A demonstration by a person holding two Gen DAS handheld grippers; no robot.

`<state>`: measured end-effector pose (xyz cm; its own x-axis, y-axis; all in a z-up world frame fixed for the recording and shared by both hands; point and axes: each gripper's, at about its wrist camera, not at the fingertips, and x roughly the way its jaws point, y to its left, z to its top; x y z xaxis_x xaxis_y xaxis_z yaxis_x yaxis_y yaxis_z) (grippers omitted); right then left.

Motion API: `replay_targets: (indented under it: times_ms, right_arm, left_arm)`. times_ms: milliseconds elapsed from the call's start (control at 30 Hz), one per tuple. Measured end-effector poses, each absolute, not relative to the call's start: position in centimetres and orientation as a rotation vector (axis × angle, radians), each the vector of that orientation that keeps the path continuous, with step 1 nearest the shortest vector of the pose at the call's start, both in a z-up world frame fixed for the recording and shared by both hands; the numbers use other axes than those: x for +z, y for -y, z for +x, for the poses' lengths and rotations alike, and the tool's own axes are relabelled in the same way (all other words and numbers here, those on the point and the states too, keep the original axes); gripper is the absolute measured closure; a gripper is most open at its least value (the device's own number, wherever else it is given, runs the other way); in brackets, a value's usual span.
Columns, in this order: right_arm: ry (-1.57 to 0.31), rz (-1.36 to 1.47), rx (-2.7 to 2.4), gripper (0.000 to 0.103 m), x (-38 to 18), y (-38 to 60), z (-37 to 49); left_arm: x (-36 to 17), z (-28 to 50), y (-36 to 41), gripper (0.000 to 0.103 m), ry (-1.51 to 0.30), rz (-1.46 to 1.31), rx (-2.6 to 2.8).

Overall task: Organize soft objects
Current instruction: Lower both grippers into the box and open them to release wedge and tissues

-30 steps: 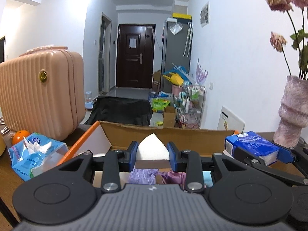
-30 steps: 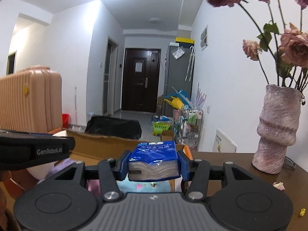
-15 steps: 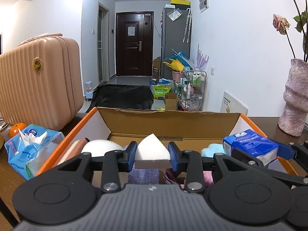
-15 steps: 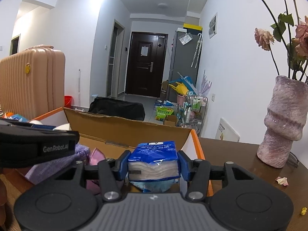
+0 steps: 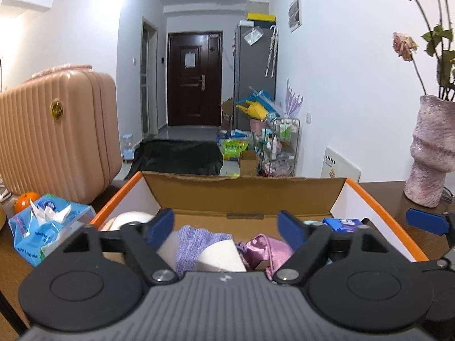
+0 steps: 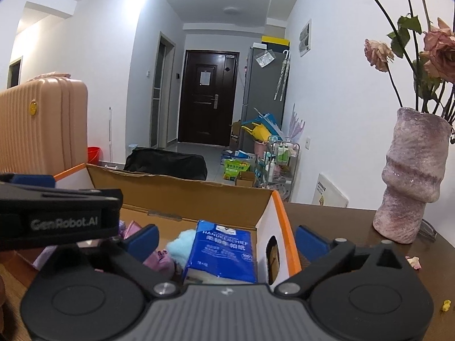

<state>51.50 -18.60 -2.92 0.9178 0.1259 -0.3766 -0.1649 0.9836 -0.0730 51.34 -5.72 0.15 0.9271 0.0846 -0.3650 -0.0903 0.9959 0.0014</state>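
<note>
Two grippers, left gripper and right gripper, fingers opening wide, nothing pinched, glossy tissue pack, corrugated cardboard box

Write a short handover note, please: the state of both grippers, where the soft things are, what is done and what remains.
Left gripper: jaws opening, white sponge wedge free below them in the cardboard box.
Right gripper: jaws opening, blue handkerchief pack free, lying in the box by its right wall.
Done: both items dropped in, beside purple cloth and pink pouch.
Left: open tissue pack sits outside, left of the box.
</note>
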Motion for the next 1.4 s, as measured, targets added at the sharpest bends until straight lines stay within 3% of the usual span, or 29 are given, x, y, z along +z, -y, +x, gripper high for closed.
replay_targets:
  times_ms: [67, 167, 1400]
  right_arm:
    - [-0.38, -0.1, 0.149, 0.0, -2.9, 18.7, 51.5]
    - [-0.377, -0.096, 0.151, 0.0, -2.8, 18.8, 51.3]
    - [-0.314, -0.079, 0.137, 0.0, -1.8, 21.1, 42.4]
  left_arm:
    - [0.3, 50.9, 6.1, 0.003, -0.345, 0.004, 0.093]
    - [0.4, 50.4, 6.6, 0.001, -0.313, 0.03, 0.107]
    - [2.0, 42.7, 5.0, 0.0, -0.284, -0.044, 0.026]
